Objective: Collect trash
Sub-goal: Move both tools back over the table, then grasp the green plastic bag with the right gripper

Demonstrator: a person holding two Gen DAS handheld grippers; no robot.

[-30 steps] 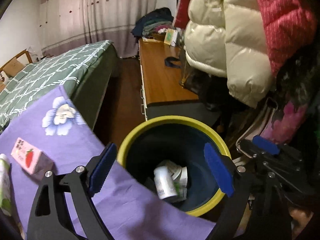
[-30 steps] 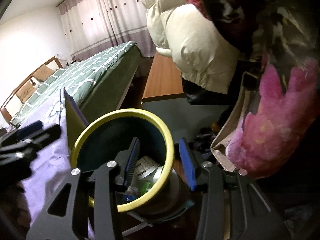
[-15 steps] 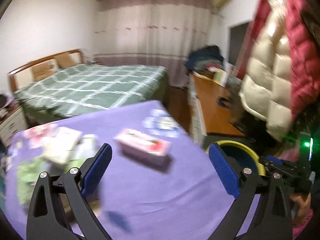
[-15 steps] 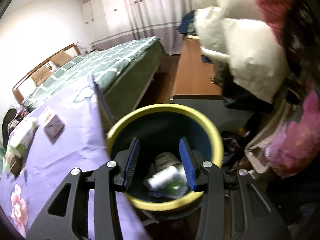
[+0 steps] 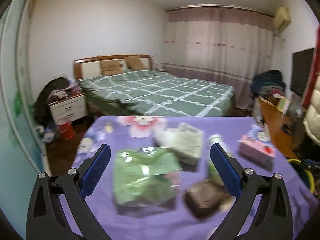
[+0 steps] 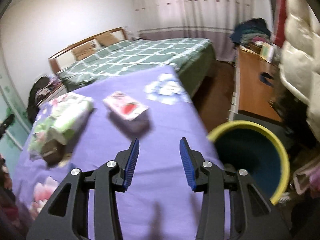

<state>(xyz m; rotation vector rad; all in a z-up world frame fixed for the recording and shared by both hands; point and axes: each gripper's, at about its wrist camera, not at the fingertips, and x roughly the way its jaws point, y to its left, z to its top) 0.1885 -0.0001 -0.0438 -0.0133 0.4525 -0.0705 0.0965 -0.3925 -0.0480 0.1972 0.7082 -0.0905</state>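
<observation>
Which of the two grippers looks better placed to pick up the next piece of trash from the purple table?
Left, probably. The left gripper is wide open, empty, with the green packet lying between its fingers in view. The right gripper is narrower, over bare cloth near the bin.

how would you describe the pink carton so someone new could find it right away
Start at the purple flowered tablecloth in front of the green checked bed. The pink carton lies flat near its far edge, on the side nearest the yellow-rimmed bin. It alone is pink with a red strawberry; its neighbours are green or brown.
</observation>
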